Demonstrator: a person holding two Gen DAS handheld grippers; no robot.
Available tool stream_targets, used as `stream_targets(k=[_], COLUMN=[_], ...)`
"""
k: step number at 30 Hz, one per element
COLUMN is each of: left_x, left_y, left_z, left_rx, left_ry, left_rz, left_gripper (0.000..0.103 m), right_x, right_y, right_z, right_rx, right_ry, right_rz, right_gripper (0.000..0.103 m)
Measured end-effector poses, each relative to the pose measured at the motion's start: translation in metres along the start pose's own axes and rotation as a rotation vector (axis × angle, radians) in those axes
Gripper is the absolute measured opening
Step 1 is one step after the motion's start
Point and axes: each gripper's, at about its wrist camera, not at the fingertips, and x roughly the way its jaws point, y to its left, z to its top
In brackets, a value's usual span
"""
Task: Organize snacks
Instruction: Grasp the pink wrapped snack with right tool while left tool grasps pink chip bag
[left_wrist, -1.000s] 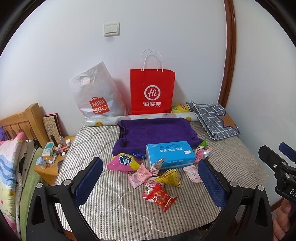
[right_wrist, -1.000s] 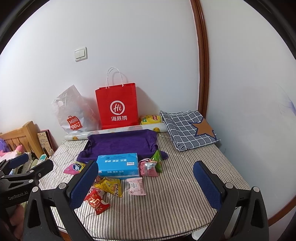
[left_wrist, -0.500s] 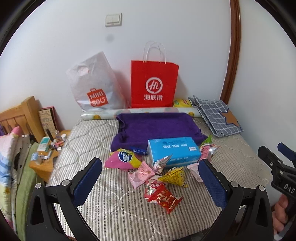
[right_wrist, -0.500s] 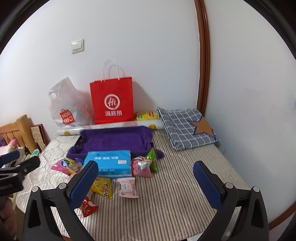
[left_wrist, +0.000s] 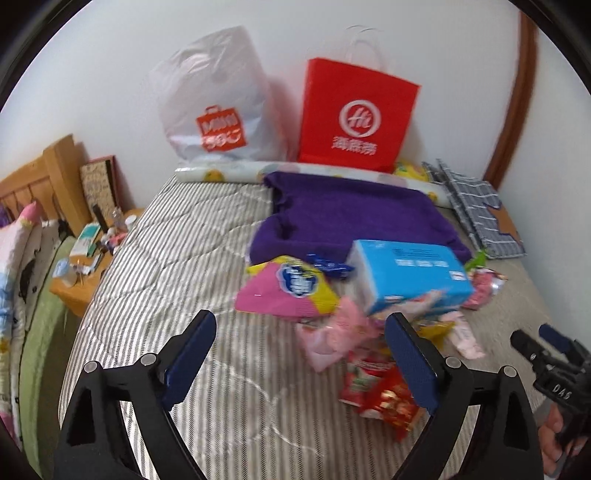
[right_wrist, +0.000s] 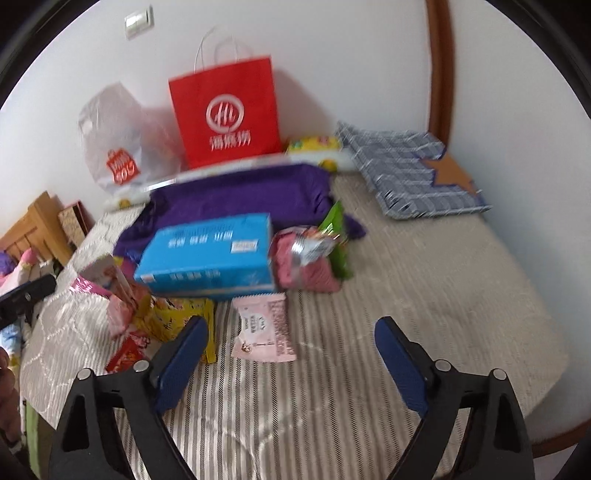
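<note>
Several snack packets lie scattered on a striped mattress (left_wrist: 177, 266) around a blue tissue box (left_wrist: 410, 273). A pink and yellow packet (left_wrist: 288, 291), a pale pink packet (left_wrist: 332, 336) and a red packet (left_wrist: 380, 391) lie near my left gripper (left_wrist: 301, 354), which is open and empty above the bed. My right gripper (right_wrist: 288, 354) is open and empty, just in front of a pink flat packet (right_wrist: 264, 326), with a yellow packet (right_wrist: 177, 321) to its left. A pink and green packet (right_wrist: 314, 254) lies right of the blue box (right_wrist: 210, 254).
A purple cloth (left_wrist: 354, 218), a red paper bag (left_wrist: 354, 114) and a white plastic bag (left_wrist: 218, 99) stand at the back by the wall. A checked cushion (right_wrist: 410, 170) lies at the back right. A cluttered wooden bedside table (left_wrist: 85, 266) is at the left.
Both grippers have moved forward and down toward the snack pile; the packets and box now look larger and closer. Both stay open and empty.
</note>
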Motion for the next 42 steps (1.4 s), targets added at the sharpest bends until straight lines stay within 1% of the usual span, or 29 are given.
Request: stream_targets(k=[3, 6, 7, 9, 11, 13, 15, 17, 20, 22, 25, 28, 31, 37, 38, 41, 42], left_x=[0.009, 0.020, 0.022, 0.025, 0.027, 0.029, 0.033, 0.039, 0.046, 0.051, 0.060, 0.072, 0.089, 0.114, 0.116, 0.120, 0.121], left_y=[0.014, 0.024, 0.027, 0.033, 0.036, 0.039, 0.039, 0.037, 0.032, 0.028, 0.020, 0.012, 0.004, -0.003, -0.004, -0.001, 0.001], left_z=[0.002, 0.004, 0.003, 0.002, 0.001, 0.001, 0.002, 0.005, 0.011, 0.019, 0.029, 0.036, 0.039, 0.035, 0.034, 0.032, 0.032], left_rx=[-0.016, -0.009, -0.009, -0.004, 0.001, -0.001, 0.004, 0.012, 0.023, 0.027, 0.043, 0.082, 0.131, 0.176, 0.182, 0.181, 0.175], left_ry=[-0.002, 0.055, 0.060, 0.073, 0.077, 0.076, 0.076, 0.077, 0.079, 0.079, 0.082, 0.099, 0.148, 0.224, 0.229, 0.242, 0.244], left_rz=[-0.013, -0.008, -0.007, 0.005, 0.001, -0.001, -0.013, -0.017, -0.031, -0.052, -0.042, -0.033, -0.014, -0.010, -0.013, -0.055, -0.072], left_gripper=[0.091, 0.089, 0.088, 0.088, 0.088, 0.088, 0.088, 0.088, 0.088, 0.088, 0.088, 0.089, 0.089, 0.089, 0.089, 0.088, 0.082], right_x=[0.023, 0.042, 0.047, 0.057, 0.067, 0.078, 0.086, 0.085, 0.081, 0.076, 0.068, 0.060, 0.054, 0.037, 0.034, 0.028, 0.027], right_y=[0.006, 0.011, 0.012, 0.015, 0.016, 0.014, 0.014, 0.014, 0.013, 0.009, 0.001, -0.005, -0.010, -0.012, -0.011, -0.007, -0.006], right_z=[0.001, 0.003, 0.003, 0.001, 0.000, -0.003, -0.006, -0.008, -0.010, -0.011, -0.014, -0.018, -0.018, -0.014, -0.012, -0.008, -0.007], right_rx=[-0.011, -0.009, -0.012, -0.022, -0.027, -0.023, -0.018, -0.033, -0.049, -0.035, -0.003, 0.014, 0.031, 0.071, 0.077, 0.094, 0.101], right_ry=[0.035, 0.071, 0.081, 0.094, 0.115, 0.141, 0.156, 0.134, 0.130, 0.134, 0.133, 0.125, 0.121, 0.083, 0.078, 0.061, 0.056], right_rz=[0.022, 0.055, 0.058, 0.056, 0.050, 0.052, 0.050, 0.015, 0.002, 0.012, 0.014, -0.006, -0.030, -0.052, -0.056, -0.062, -0.062], right_gripper=[0.085, 0.079, 0.078, 0.075, 0.069, 0.067, 0.063, 0.050, 0.040, 0.039, 0.039, 0.039, 0.039, 0.039, 0.039, 0.039, 0.039])
